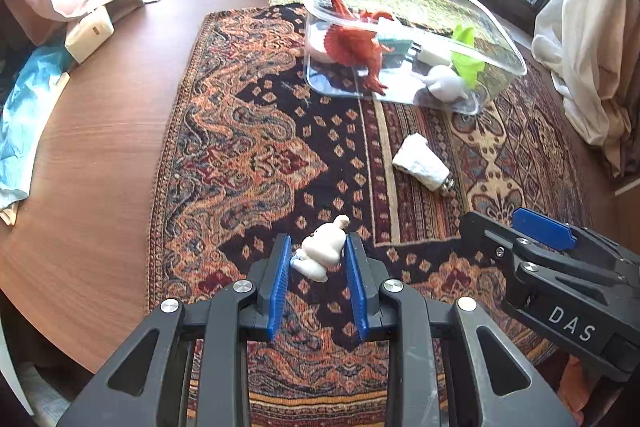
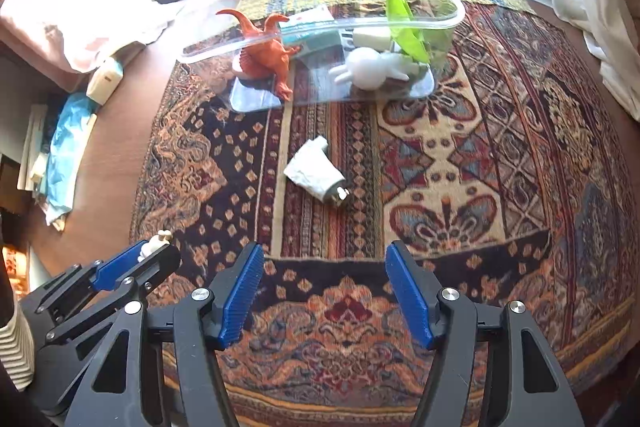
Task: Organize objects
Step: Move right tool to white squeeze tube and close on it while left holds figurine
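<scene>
just smooth rounded white figurine between ribbed pads

A small white figurine is clamped between blue-padded fingers above the patterned rug. A crumpled white paper-wrapped object with a metal end lies on its side on the rug. Behind it stands a clear plastic bin holding an orange dinosaur, a white rabbit figure, a green toy and a teal box.
</scene>
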The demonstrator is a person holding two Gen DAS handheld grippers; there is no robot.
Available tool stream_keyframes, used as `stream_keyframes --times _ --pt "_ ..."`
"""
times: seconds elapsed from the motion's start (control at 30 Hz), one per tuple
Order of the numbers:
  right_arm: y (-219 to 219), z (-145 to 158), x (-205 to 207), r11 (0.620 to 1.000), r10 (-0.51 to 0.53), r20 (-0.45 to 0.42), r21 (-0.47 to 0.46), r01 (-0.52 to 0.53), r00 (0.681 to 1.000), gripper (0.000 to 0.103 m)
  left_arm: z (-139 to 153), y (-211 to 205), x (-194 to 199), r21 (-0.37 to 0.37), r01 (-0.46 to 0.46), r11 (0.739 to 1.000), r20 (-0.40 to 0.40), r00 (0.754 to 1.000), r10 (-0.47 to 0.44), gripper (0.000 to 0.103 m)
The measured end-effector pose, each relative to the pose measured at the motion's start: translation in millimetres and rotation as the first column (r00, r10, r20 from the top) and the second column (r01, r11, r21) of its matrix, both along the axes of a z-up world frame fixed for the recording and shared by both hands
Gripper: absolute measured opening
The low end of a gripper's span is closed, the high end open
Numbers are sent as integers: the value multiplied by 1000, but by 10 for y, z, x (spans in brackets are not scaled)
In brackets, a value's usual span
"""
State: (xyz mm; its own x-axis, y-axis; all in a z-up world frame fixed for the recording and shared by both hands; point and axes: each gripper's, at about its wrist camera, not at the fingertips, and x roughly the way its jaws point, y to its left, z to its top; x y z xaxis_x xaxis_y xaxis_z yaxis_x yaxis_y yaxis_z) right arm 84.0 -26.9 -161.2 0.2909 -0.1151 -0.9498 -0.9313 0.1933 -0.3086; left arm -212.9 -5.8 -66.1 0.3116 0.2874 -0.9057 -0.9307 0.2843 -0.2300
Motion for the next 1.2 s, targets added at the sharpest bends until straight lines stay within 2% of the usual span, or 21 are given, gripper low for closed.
stream_keyframes --times 0.47,0.8,1.03,1.2 --pt "395 -401 85 996 89 -35 31 -88 995 63 -134 298 59 -7 -48 999 -24 999 48 28" --pt "502 -619 120 990 140 -44 24 -139 989 60 -212 360 155 -9 -42 999 -46 998 42 28" --pt "530 -727 119 984 177 -35 18 -176 984 51 -241 373 187 -11 -45 999 -56 997 44 28" --pt "546 -766 116 981 192 -20 27 -192 981 41 -265 375 192 -16 -50 999 -61 997 49 28"
